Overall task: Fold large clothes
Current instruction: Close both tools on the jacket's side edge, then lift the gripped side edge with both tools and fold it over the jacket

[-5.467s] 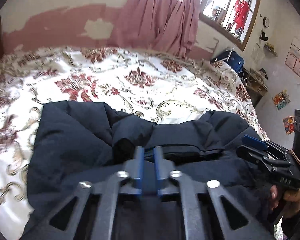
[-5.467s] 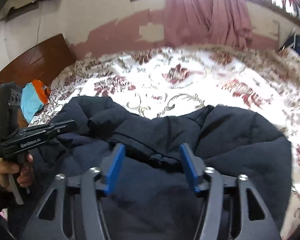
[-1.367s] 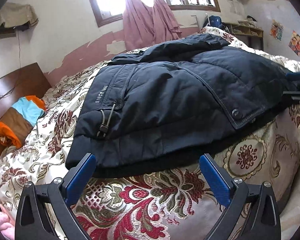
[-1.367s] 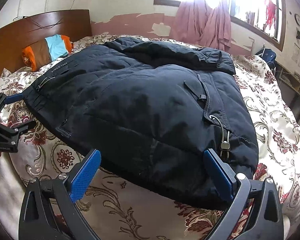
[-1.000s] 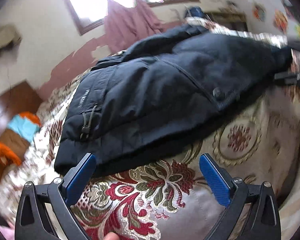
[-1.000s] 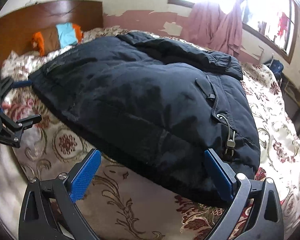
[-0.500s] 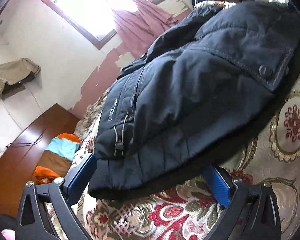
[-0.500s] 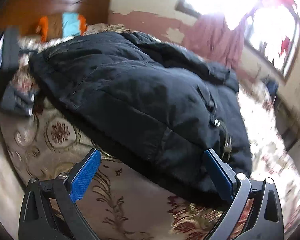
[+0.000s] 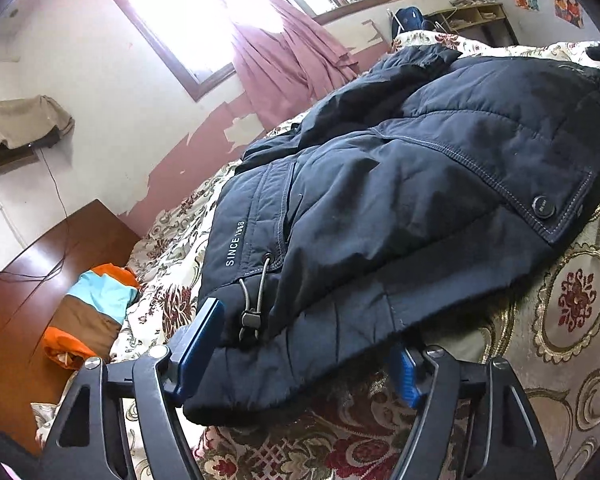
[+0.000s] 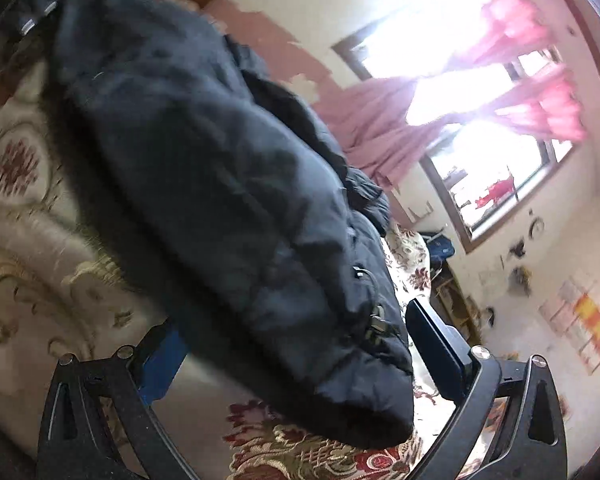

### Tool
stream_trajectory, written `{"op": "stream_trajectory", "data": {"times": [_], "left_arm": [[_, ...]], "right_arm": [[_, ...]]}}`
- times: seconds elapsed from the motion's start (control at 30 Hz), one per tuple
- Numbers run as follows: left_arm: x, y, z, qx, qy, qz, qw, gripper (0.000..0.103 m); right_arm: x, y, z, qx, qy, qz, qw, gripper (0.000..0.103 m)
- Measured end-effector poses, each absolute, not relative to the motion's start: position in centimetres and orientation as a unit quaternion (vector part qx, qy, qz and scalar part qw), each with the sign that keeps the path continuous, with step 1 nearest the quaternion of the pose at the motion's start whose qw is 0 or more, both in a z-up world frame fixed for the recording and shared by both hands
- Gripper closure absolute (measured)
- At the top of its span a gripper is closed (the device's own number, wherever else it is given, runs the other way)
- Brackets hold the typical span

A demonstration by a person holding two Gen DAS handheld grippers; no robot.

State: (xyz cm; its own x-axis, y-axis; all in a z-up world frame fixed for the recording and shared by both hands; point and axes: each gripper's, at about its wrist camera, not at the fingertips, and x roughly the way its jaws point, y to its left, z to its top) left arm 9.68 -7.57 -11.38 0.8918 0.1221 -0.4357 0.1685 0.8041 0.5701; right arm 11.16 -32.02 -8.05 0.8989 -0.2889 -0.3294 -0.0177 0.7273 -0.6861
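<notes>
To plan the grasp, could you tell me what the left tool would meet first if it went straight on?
Most likely the dark jacket: the left tool already straddles its near hem corner, lying on the floral bedspread.

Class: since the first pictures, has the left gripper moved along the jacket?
Yes. The left gripper went from the jacket's middle to its corner near the headboard, jaws just closing around it.

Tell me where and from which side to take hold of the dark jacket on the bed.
Grip the dark jacket at its two near hem corners, coming in level from the bed's edge. The hem lies thick and slightly raised off the floral bedspread, so jaws can straddle it. The left gripper, its jaws just closing, already brackets the drawcord corner; the right gripper brackets the other.
</notes>
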Motion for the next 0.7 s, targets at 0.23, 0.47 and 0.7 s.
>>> {"op": "stream_trajectory", "data": {"times": [0.23, 0.47, 0.7], "left_arm": [[8.6, -7.9, -11.3, 0.312, 0.198, -0.015, 0.929, 0.040], [8.7, -9.2, -12.2, 0.379, 0.181, -0.002, 0.907, 0.054], [9.4, -7.6, -10.3, 0.301, 0.204, -0.011, 0.931, 0.088]], "right_arm": [[10.0, -35.9, -4.8, -0.236, 0.181, -0.004, 0.955, 0.062], [11.1, -40.2, -2.8, -0.116, 0.171, 0.023, 0.978, 0.084], [11.9, -41.7, -4.1, -0.112, 0.188, 0.031, 0.975, 0.084]]}}
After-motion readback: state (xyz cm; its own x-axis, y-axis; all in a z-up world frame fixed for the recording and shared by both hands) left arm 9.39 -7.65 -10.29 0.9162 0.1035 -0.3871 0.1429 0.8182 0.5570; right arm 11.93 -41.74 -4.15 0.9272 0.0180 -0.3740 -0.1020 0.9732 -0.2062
